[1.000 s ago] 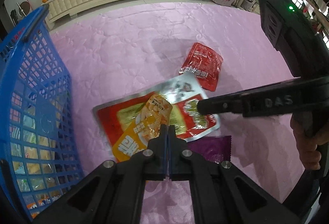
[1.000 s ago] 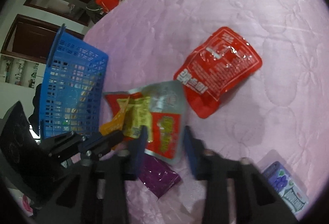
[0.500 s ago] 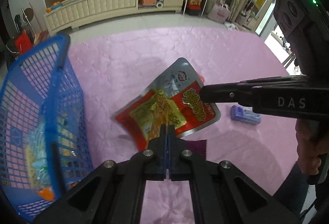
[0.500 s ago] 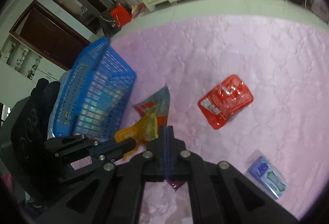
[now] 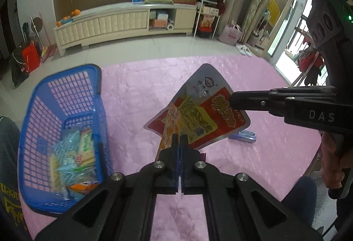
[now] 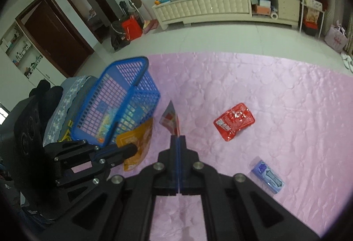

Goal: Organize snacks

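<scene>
1. The left gripper (image 5: 179, 138), at the bottom centre of its own view, has its jaws pressed together on the lower edge of an orange packet (image 5: 171, 128), which hangs above the pink mat (image 5: 136, 95).
2. The right gripper (image 6: 177, 139), at the bottom centre of its own view, is clamped tight on the edge of a red-and-silver packet (image 6: 170, 118); in the left view that packet (image 5: 198, 108) fills mid-frame, lifted off the mat, with the right gripper's fingers (image 5: 253, 101) reaching in from the right edge.
3. The blue basket (image 5: 97, 90) stands at the left of the left view, with several snack packs (image 5: 81, 152) inside.
4. A red pouch (image 6: 233, 124) lies flat on the mat, right of centre in the right view, well apart from both grippers.
5. A small blue pack (image 6: 268, 175) lies at the lower right of the right view.
6. A purple wrapper corner (image 5: 203, 156) peeks out just right of the left gripper's fingers.
7. A hand (image 5: 333, 166) grips the right gripper's handle at the right edge of the left view.
</scene>
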`<control>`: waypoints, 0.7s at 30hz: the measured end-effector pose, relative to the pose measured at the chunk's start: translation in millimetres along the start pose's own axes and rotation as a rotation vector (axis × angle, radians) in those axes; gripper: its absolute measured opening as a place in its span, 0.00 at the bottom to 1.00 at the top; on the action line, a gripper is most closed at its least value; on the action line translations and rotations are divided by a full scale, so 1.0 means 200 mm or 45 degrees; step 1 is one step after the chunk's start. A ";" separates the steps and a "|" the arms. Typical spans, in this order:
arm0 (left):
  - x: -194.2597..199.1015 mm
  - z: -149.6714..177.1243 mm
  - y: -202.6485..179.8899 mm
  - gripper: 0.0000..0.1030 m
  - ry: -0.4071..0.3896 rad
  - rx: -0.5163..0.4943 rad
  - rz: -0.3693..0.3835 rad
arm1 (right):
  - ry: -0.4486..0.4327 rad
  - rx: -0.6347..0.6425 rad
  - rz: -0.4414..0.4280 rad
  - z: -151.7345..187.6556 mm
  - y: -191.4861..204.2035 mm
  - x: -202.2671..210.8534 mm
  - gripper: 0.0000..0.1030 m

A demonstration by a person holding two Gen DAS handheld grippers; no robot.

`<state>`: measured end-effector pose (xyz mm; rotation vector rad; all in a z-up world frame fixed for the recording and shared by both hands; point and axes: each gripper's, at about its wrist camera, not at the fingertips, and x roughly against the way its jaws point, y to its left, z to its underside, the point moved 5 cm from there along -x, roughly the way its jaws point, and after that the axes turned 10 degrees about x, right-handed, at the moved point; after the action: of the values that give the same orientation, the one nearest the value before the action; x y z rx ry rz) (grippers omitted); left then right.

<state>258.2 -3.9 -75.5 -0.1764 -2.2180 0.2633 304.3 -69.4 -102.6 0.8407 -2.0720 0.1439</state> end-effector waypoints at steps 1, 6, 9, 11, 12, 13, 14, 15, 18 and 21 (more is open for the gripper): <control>0.02 -0.02 0.00 0.00 -0.015 0.001 0.000 | -0.012 0.005 0.007 -0.01 0.01 0.02 0.02; 0.14 -0.06 0.07 0.00 -0.079 0.014 -0.012 | -0.080 0.045 0.019 -0.07 0.12 0.11 0.02; 0.21 -0.09 0.12 0.00 -0.112 0.021 -0.020 | -0.113 0.073 0.015 -0.12 0.20 0.15 0.02; 0.26 -0.09 0.17 0.00 -0.129 0.034 -0.030 | -0.135 0.090 0.016 -0.15 0.24 0.16 0.02; 0.27 -0.10 0.19 0.00 -0.135 0.040 -0.036 | -0.140 0.098 0.005 -0.17 0.27 0.16 0.02; 0.30 -0.10 0.21 0.00 -0.143 0.048 -0.043 | -0.155 0.105 0.007 -0.19 0.29 0.17 0.02; 0.32 -0.10 0.23 0.00 -0.148 0.056 -0.045 | -0.165 0.118 -0.004 -0.21 0.32 0.17 0.02; 0.34 -0.11 0.25 0.00 -0.152 0.063 -0.048 | -0.169 0.124 -0.012 -0.22 0.34 0.16 0.02; 0.39 -0.12 0.32 0.00 -0.162 0.079 -0.074 | -0.182 0.145 -0.030 -0.27 0.41 0.14 0.02; 0.44 -0.13 0.39 0.00 -0.179 0.090 -0.100 | -0.196 0.163 -0.061 -0.32 0.48 0.11 0.02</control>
<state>228.3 94.0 -12.3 -0.0332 -2.3450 0.3189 281.9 17.8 -27.5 1.0056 -2.2020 0.1925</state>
